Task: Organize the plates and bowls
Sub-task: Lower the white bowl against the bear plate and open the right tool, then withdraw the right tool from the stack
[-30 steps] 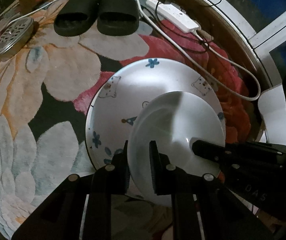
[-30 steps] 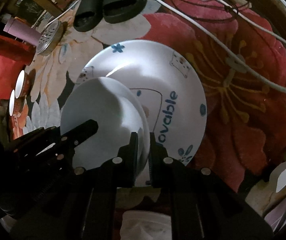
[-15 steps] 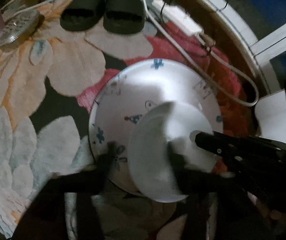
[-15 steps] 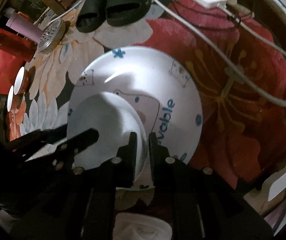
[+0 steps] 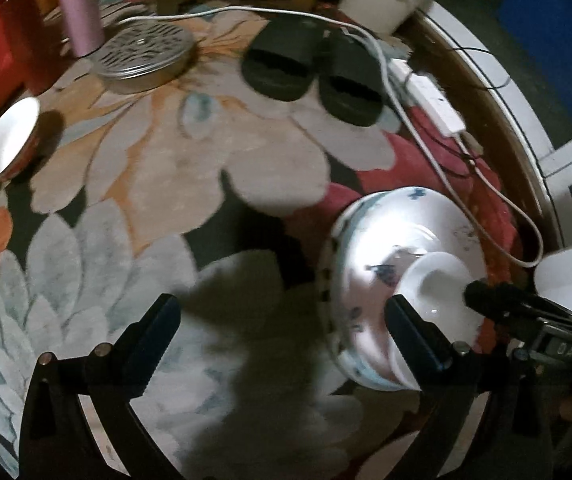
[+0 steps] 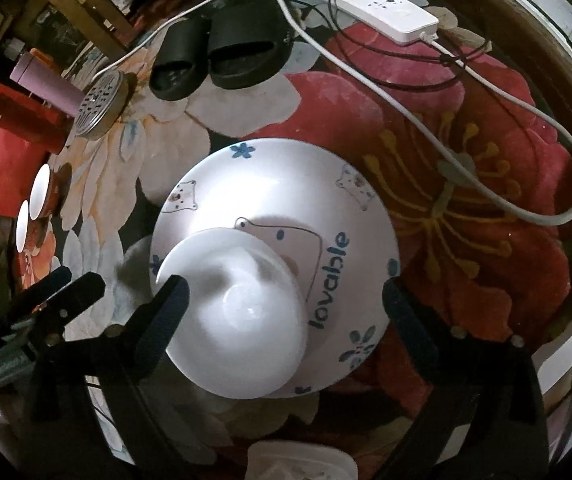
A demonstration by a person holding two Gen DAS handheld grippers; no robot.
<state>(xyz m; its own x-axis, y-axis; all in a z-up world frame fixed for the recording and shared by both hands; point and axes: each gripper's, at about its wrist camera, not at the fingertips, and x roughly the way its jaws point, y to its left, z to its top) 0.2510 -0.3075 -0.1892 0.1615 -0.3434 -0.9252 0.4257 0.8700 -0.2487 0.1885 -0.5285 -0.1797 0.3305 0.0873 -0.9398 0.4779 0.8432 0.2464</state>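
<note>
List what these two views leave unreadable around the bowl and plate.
- Left wrist view: plate print is motion-blurred; its near rim sits behind a finger.
- Right wrist view: bowl covers the plate centre drawing.
- Cups: squeezed at the left edge in both views, contents unreadable.
- White object: cut off by the bottom edge.

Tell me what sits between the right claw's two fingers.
In the right wrist view, the right claw stands open over the small white plate, which rests on the bear-print plate. Both plates lie between its fingers, and neither is gripped.
</note>
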